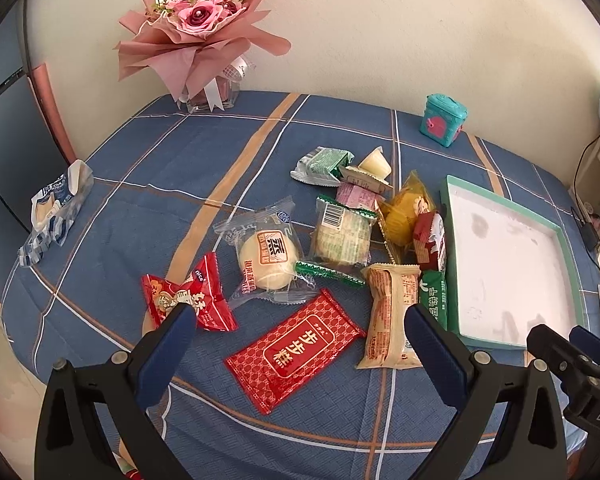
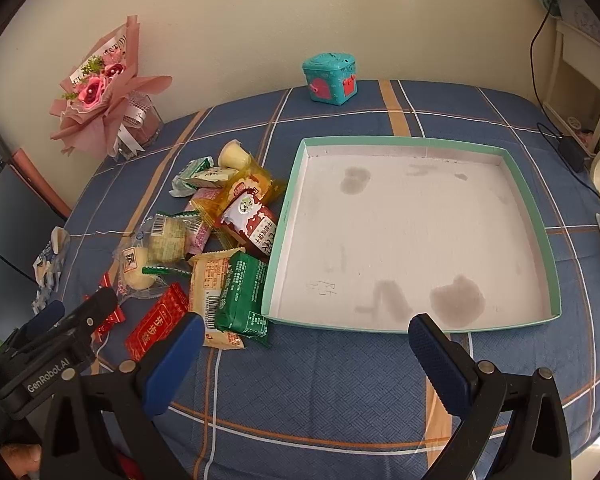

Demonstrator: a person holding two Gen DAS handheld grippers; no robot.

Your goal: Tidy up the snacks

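While the wide, shallow white tray with a teal rim (image 2: 534, 216) sits bare ahead of the right gripper (image 2: 306, 344), whose jaws stand wide apart with nothing between them, every snack lies outside it in a loose heap on the blue plaid tablecloth (image 2: 340, 392), off that gripper's left finger. The left gripper (image 1: 300, 330) is likewise spread and holds nothing; between and just beyond its fingers lies the flat red patterned packet with a gold label (image 1: 296, 350), with the long beige-wrapped cake bar (image 1: 390, 316) by its right finger and the crinkled red candy wrapper (image 1: 188, 302) at its left one. The likely trouble is the crowding: the green foil packet (image 2: 242, 296) leans on the tray's near wall and overlaps the beige bar, so a careless close could pinch two wrappers, or drag a neighbour along. The flat red packet offers little edge, and the fingers might snag the cloth instead. Slippery film could also slide free mid-carry.
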